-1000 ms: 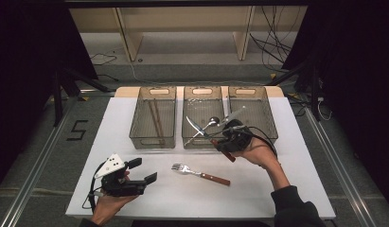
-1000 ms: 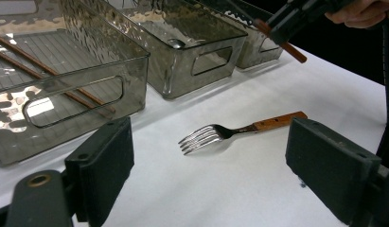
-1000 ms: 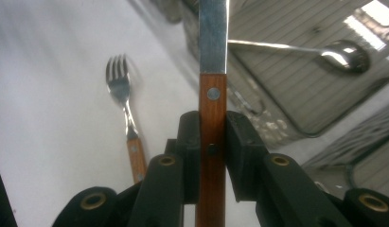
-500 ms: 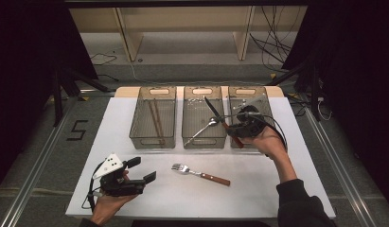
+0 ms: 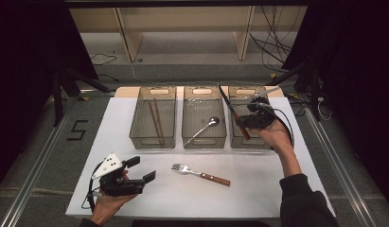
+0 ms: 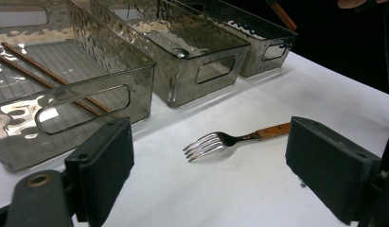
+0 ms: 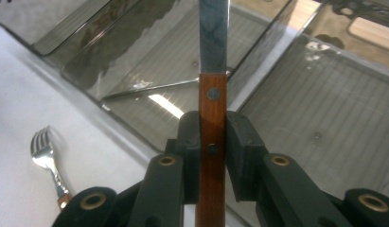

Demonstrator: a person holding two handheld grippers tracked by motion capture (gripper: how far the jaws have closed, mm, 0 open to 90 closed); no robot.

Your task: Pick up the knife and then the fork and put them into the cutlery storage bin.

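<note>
R gripper point(image 5: 243, 124) clamped tight on the knife point(image 7: 213, 109) — wooden handle pinched between the pads, blade running straight out past the jaw tips, over the R bin point(image 5: 251, 142). Sorting cutlery by the look of it, 3 bins in a row. Chopsticks point(image 5: 155, 121) already in the L bin point(image 5: 152, 142), spoon point(image 5: 204, 128) in the mid bin point(image 5: 204, 142), so 2 types done. Knife not dropped yet; it hangs above the bin, jaws need to let go. L gripper point(image 6: 208, 163) wide open, holding nothing, low near the table edge. Fork point(image 6: 230, 141) lies on the table point(image 5: 258, 189) just ahead of its jaws, between the 2 pads as seen along them, untouched. Left, I'd say: release knife, then fork.
</note>
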